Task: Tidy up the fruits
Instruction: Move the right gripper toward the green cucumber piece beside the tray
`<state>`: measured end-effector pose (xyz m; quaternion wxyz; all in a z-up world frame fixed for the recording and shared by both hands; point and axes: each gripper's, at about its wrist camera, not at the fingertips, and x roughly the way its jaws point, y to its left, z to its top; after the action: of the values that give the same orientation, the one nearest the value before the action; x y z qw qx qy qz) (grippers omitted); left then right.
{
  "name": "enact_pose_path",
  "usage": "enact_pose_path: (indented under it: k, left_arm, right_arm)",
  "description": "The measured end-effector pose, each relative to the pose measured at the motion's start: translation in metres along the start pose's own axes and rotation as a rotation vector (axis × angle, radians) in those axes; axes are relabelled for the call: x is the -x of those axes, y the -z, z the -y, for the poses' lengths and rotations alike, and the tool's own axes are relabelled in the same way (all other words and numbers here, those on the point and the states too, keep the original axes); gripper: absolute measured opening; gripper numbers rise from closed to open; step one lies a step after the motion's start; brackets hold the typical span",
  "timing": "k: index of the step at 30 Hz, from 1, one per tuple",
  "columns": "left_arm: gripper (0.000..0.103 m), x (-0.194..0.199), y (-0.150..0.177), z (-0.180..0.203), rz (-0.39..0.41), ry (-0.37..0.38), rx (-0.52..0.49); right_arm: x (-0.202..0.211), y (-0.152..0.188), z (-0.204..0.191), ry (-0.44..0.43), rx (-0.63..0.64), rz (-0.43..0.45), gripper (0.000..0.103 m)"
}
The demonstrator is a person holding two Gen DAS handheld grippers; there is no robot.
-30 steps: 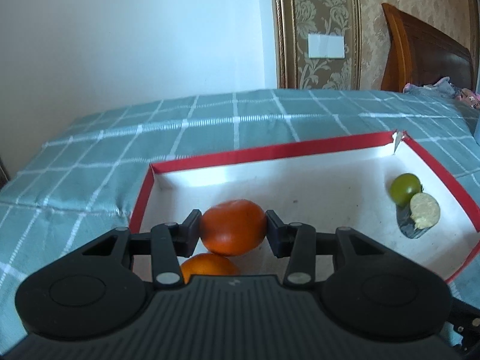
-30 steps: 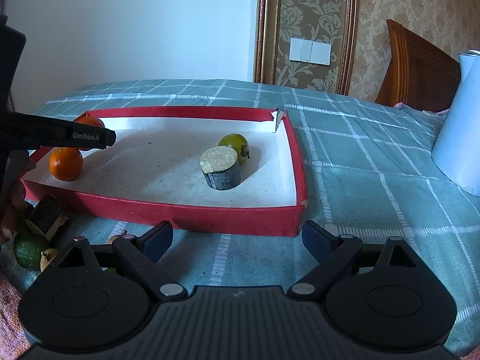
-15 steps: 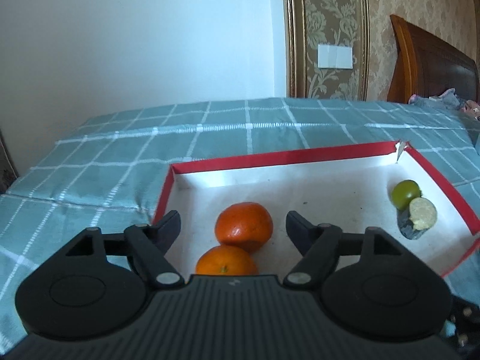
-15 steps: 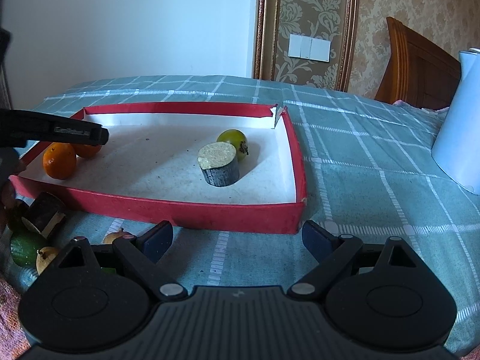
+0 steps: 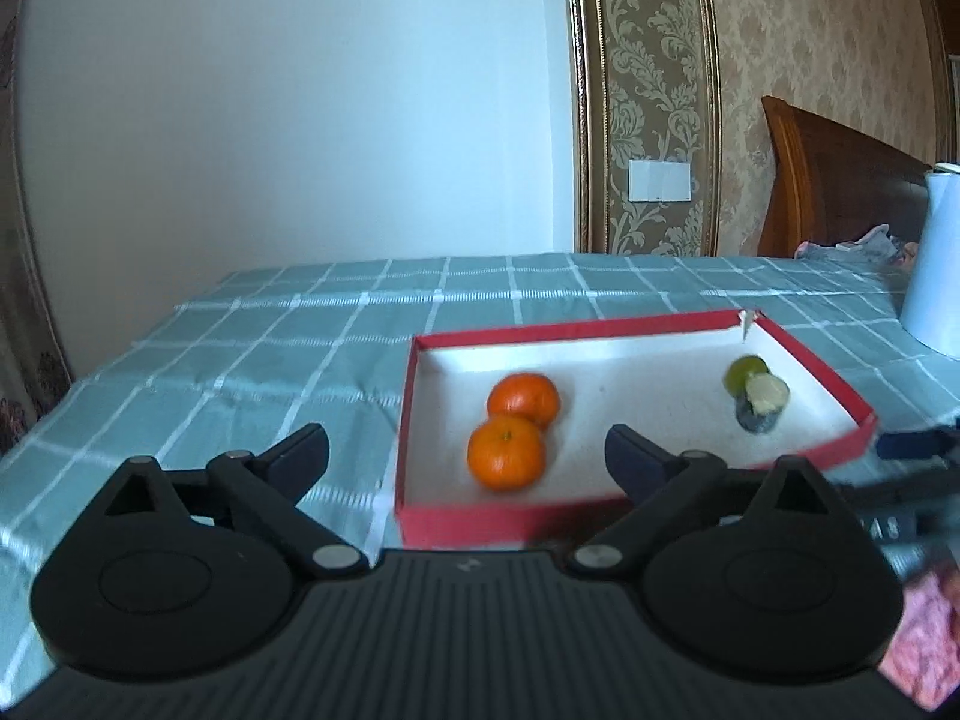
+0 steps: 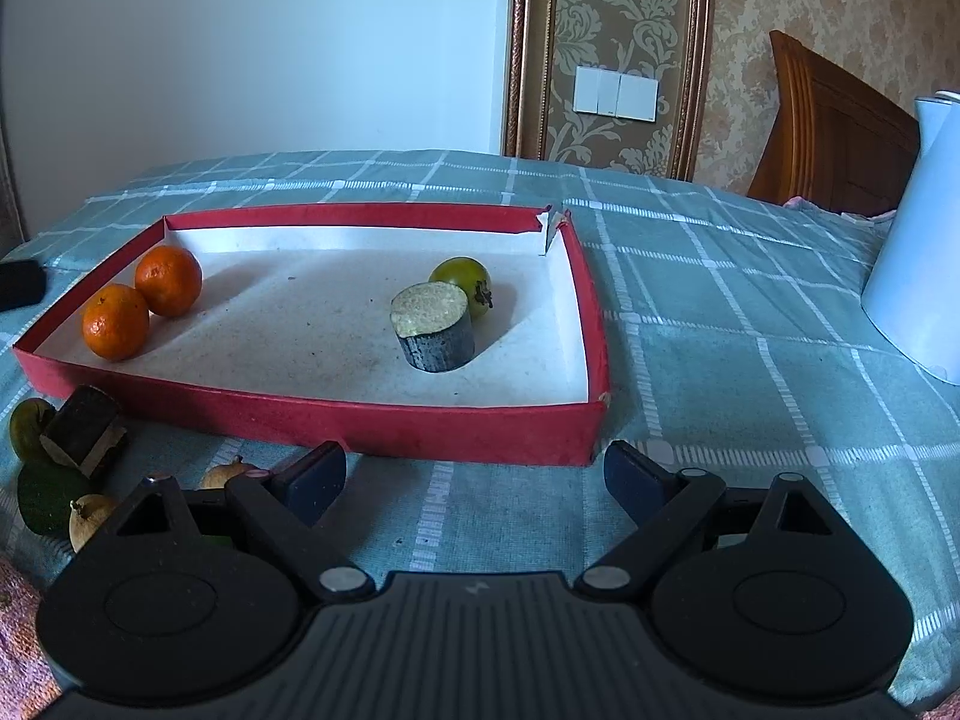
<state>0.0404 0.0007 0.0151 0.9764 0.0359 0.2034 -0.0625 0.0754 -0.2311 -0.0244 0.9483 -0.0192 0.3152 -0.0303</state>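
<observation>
right wrist view: both tools gape empty, left tool (image 5: 467,450) just opened, right tool (image 6: 474,471) idle; round firm orange mandarins (image 6: 115,321) probably roll, so grip across the middle.

Two oranges (image 6: 141,300) sit touching at the left end of the red-walled tray (image 6: 300,417). Toward its right end a green fruit (image 6: 465,279) rests against a dark cut stub (image 6: 433,327) — pale cut face up. More fruits (image 6: 54,468) lie outside, just beside the tray's near-left corner.
</observation>
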Motion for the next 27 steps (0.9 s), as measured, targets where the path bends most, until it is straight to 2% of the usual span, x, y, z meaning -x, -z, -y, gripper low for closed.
enact_pose_path:
  k: [6,12,17,20,23,27]
  left_arm:
    - [0.099,0.014,0.023,-0.012,-0.026,-0.007,0.030]
    - [0.099,0.011,0.043,-0.021,-0.081,-0.023,0.035]
    - [0.099,0.006,0.051,-0.028,-0.128,0.008,0.061]
    - [0.102,0.008,0.052,-0.030,-0.123,0.010,0.063]
    - [0.103,0.010,0.053,-0.032,-0.123,0.008,0.065]
    - [0.103,0.009,0.053,-0.033,-0.128,0.017,0.069]
  right_arm:
    - [0.004,-0.001,0.004,-0.005,-0.023,0.020,0.094]
    - [0.013,-0.001,0.015,-0.021,-0.070,0.038,0.094]
    - [0.027,0.010,0.014,-0.154,-0.090,0.020,0.093]
    - [0.042,0.015,0.004,-0.132,-0.039,0.082,0.093]
    - [0.054,0.017,0.000,-0.161,-0.021,0.111,0.093]
    - [0.061,0.022,0.002,-0.213,-0.050,0.100,0.093]
